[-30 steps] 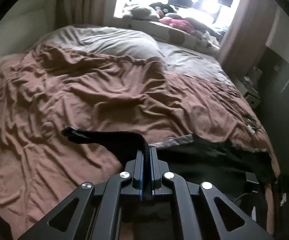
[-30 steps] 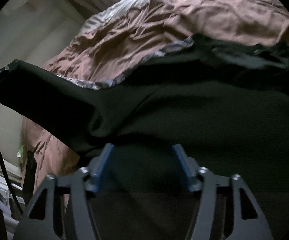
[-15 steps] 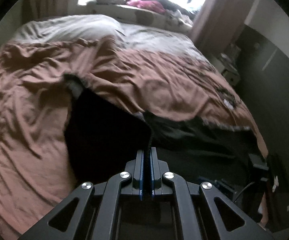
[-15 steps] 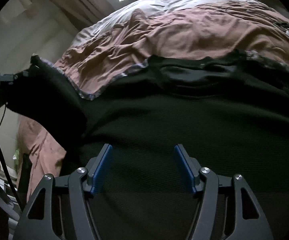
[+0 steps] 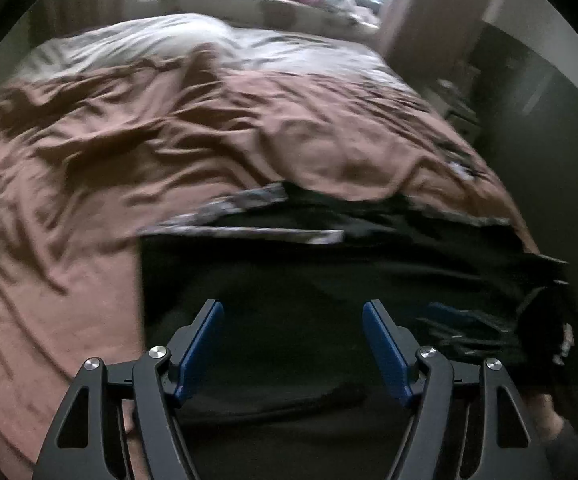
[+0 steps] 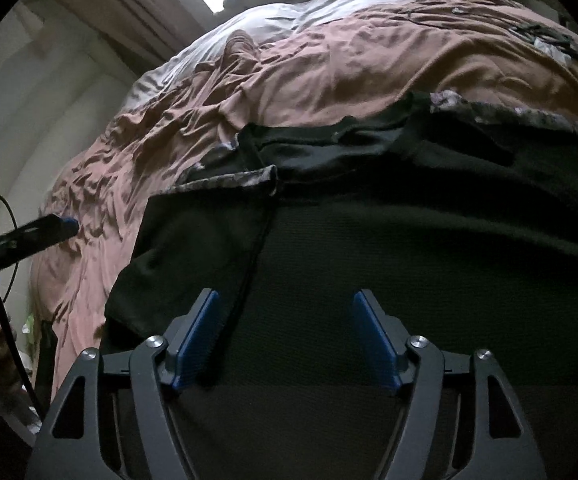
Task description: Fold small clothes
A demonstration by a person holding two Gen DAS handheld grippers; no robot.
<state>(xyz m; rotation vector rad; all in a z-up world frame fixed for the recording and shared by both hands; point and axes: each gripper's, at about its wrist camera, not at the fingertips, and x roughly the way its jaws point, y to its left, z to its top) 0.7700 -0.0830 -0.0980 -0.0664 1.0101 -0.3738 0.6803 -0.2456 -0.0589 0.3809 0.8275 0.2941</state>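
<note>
The black garment [image 6: 409, 240] is spread on the brown bedspread [image 5: 89, 200], ahead of and beneath both sets of jaws. The left gripper [image 5: 293, 344] and right gripper [image 6: 285, 336] are held wide, empty. The folded-over flap [image 6: 193, 248] should be smoothed flat before another edge is pinched.

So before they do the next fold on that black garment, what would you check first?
1. Left hand-held gripper let go of the cloth: ok, jaws stand open, nothing between them.
2. Right hand-held gripper free: ok, open above the cloth.
3. Black garment lying on the brown bedspread: ok.
4. Folded flap lying flat on the garment: ok, only slight ripples.
5. Patterned trim smooth: not ok, it looks bunched.
6. Garment's near edge within reach: cannot tell, hidden below both views.
</note>
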